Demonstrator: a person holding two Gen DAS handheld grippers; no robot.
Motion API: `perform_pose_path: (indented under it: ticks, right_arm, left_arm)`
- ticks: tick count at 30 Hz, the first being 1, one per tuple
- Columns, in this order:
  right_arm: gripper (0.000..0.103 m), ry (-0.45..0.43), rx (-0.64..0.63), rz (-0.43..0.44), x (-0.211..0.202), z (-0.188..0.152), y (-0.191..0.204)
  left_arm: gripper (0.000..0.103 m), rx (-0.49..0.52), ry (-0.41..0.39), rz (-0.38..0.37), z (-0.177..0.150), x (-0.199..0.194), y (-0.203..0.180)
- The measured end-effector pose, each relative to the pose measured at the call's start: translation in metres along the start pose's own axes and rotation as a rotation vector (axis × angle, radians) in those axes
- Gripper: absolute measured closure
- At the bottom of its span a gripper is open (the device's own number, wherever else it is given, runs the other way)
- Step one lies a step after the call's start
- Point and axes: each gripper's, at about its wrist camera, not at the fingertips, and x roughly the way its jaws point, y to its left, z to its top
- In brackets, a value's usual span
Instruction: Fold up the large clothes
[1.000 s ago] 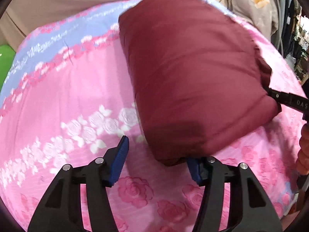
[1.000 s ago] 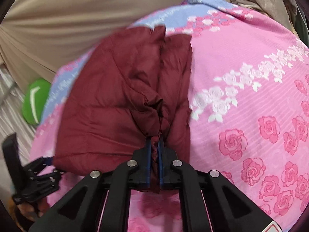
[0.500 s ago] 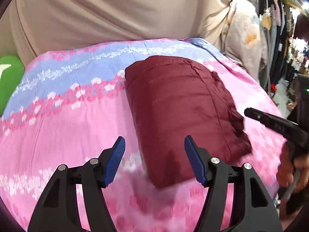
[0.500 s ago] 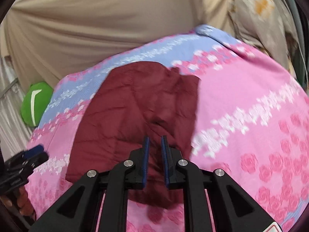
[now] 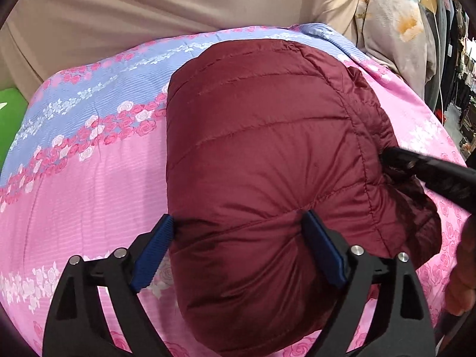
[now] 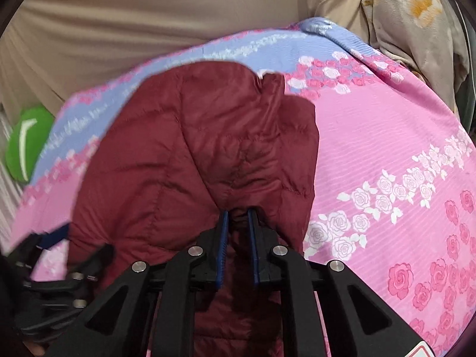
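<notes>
Item: maroon quilted down jacket point(image 5: 267, 154), folded into a puffy bundle on a pink rose-print bedspread point(image 5: 89, 184).

Left wrist view: left gripper point(image 5: 241, 241) has just been opening; its jaws straddle the bundle's near end, pads touching both flanks, full grip uncertain. Right wrist view: right gripper point(image 6: 238, 223) nearly closed, pinching a gathered fold directly ahead of its tips. Likely handling: light, soft, springy, slippery shell; take it at stitched seams or thick folded edges.
</notes>
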Motion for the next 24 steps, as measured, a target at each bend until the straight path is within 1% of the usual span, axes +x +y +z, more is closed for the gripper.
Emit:
perform_pose_path:
  ticks: [1, 3, 4, 5, 7, 9, 10, 12, 15, 16, 17, 18, 20, 21, 22, 23, 24]
  right_arm:
    - [0.092, -0.005, -0.002, -0.008, -0.001, 0.001, 0.001]
    - [0.092, 0.022, -0.025, -0.048, 0.014, -0.001, 0.002]
    - [0.094, 0.047, -0.032, -0.048, 0.028, -0.005, 0.0]
    - [0.094, 0.051, -0.031, -0.044, 0.034, -0.007, -0.001]
    - [0.094, 0.054, -0.024, -0.053, 0.031, -0.005, 0.0]
    - [0.093, 0.03, 0.001, -0.039, 0.018, 0.0, 0.001]
    - [0.092, 0.004, 0.011, -0.013, 0.008, 0.005, 0.002]
    - [0.092, -0.035, 0.022, 0.004, -0.002, 0.017, 0.0]
    - [0.092, -0.078, 0.038, -0.023, 0.0, 0.039, -0.004]
    - [0.092, -0.069, 0.041, -0.033, 0.01, 0.045, -0.007]
    - [0.092, -0.039, 0.04, -0.043, 0.025, 0.05, -0.009]
    - [0.095, 0.005, 0.039, -0.062, 0.047, 0.05, -0.012]
    - [0.096, 0.055, 0.049, -0.024, 0.077, 0.046, -0.018]
    - [0.096, 0.056, 0.055, -0.016, 0.081, 0.046, -0.02]
    - [0.096, 0.058, 0.058, -0.028, 0.077, 0.047, -0.019]
    - [0.095, 0.048, 0.062, -0.04, 0.068, 0.049, -0.018]
    - [0.092, 0.024, 0.07, -0.037, 0.056, 0.048, -0.018]
  left_arm:
    - [0.015, -0.001, 0.0, 0.003, 0.0, 0.001, 0.0]
    - [0.012, -0.01, 0.004, 0.0, 0.0, 0.004, 0.001]
    - [0.012, -0.018, 0.009, -0.006, 0.0, 0.006, 0.003]
    - [0.012, -0.021, 0.013, -0.01, 0.0, 0.008, 0.003]
    - [0.011, -0.022, 0.018, -0.005, -0.001, 0.01, 0.003]
    - [0.011, -0.027, 0.021, -0.005, 0.0, 0.011, 0.003]
    - [0.011, -0.029, 0.022, -0.008, 0.0, 0.011, 0.004]
    - [0.011, -0.031, 0.021, -0.006, 0.0, 0.011, 0.003]
    - [0.01, -0.032, 0.02, -0.001, 0.0, 0.012, 0.001]
    - [0.01, -0.032, 0.02, 0.0, 0.0, 0.012, 0.001]
    - [0.01, -0.032, 0.02, -0.001, 0.0, 0.012, 0.001]
    - [0.01, -0.032, 0.019, -0.005, 0.0, 0.012, 0.002]
    - [0.009, -0.031, 0.012, -0.015, 0.001, 0.01, 0.002]
    - [0.009, -0.03, 0.012, -0.013, 0.002, 0.009, 0.002]
    - [0.01, -0.03, 0.021, -0.02, 0.003, 0.008, 0.003]
    - [0.011, -0.038, 0.024, -0.037, 0.004, 0.007, 0.005]
    - [0.011, -0.052, 0.023, -0.056, 0.005, 0.004, 0.009]
